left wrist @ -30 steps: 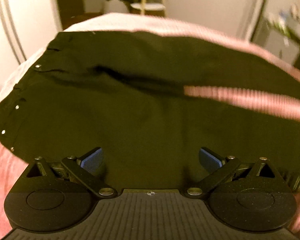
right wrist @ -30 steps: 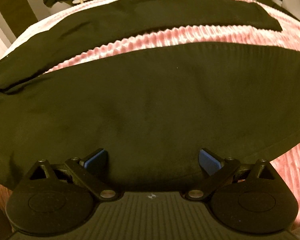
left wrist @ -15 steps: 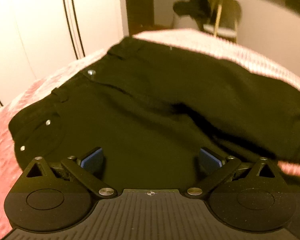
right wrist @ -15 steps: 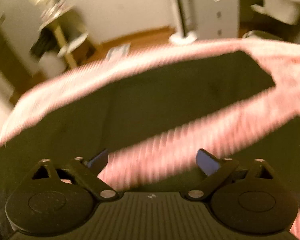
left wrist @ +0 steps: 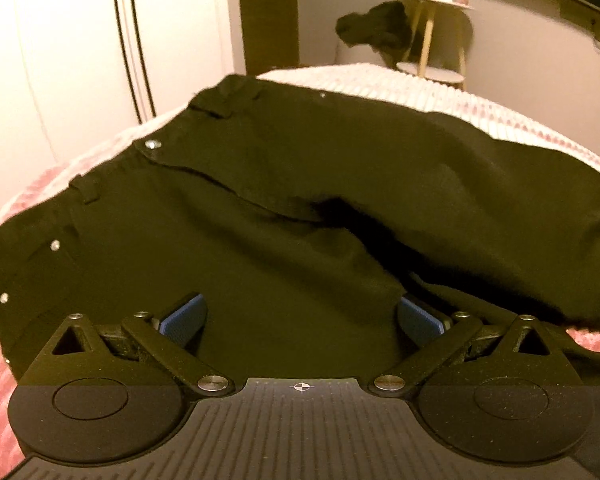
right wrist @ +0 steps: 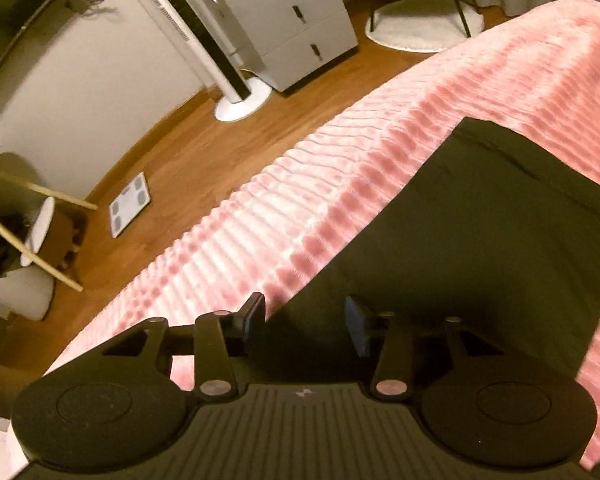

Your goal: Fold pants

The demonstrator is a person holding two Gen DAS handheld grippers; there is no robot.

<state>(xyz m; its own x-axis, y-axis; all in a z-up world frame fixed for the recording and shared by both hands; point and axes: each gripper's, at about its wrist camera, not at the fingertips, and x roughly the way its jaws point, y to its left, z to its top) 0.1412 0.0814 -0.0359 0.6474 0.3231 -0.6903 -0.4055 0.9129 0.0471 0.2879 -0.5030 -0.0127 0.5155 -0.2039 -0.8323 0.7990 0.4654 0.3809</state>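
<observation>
On the pink bedspread [right wrist: 340, 168], black pants [left wrist: 300, 208] lie under both tongs [left wrist: 302, 316] [right wrist: 306, 320], parted, right just narrowing.

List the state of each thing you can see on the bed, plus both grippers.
Pants: spread flat on the bed, buttoned, not yet folded.
Pant leg: lying flat, hem toward the bed's edge.
Left gripper: open over the pants.
Right gripper: part open, just been closing, astride the leg's edge.
</observation>
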